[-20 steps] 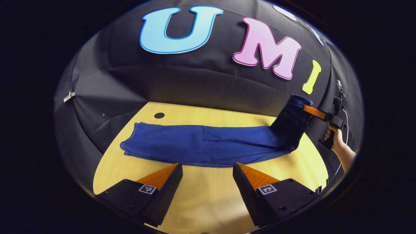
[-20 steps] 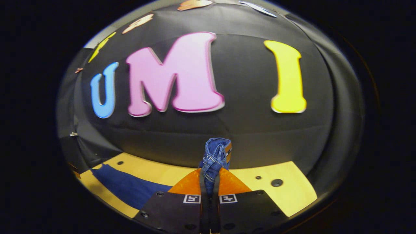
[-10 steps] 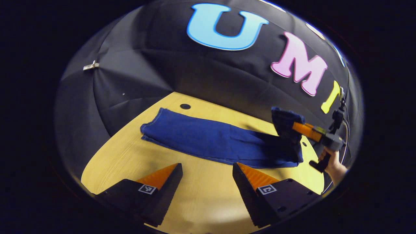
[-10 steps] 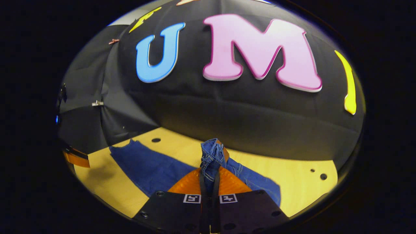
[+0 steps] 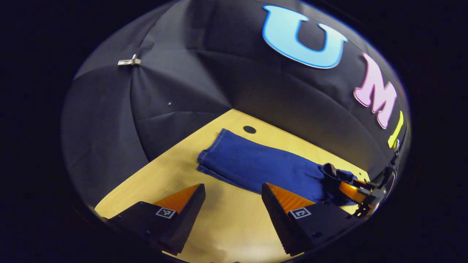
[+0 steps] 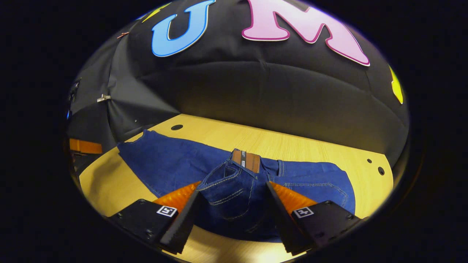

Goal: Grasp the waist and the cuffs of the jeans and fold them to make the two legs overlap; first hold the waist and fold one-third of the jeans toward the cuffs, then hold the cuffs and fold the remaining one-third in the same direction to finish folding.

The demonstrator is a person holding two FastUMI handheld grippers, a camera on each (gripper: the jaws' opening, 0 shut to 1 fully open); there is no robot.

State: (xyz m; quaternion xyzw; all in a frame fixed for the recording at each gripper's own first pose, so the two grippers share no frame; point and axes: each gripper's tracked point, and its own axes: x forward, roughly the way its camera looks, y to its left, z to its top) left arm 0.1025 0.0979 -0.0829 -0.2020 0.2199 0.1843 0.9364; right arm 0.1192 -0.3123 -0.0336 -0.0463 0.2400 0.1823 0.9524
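Jeans lie along the wooden surface, legs stacked one over the other and stretching away toward the cuffs, which rest near a dark round hole in the wood. At the opposite end the waist is folded over onto the legs, its brown patch facing up (the stitched pocket seams show on the layer below it, to the right). In the right gripper view the right gripper sits low over this folded waist with its jaws spread wide, one finger to each side of the bunched denim, neither pressing on it. In the left gripper view that same gripper appears at the far right edge, down on the waist end of the jeans; how its jaws stand cannot be told from there. The left gripper hovers above bare wood beside the near long edge of the jeans, jaws wide apart and holding nothing. Black cloth wall rises behind the surface, and a small metal clip is pinned on it at the upper left.
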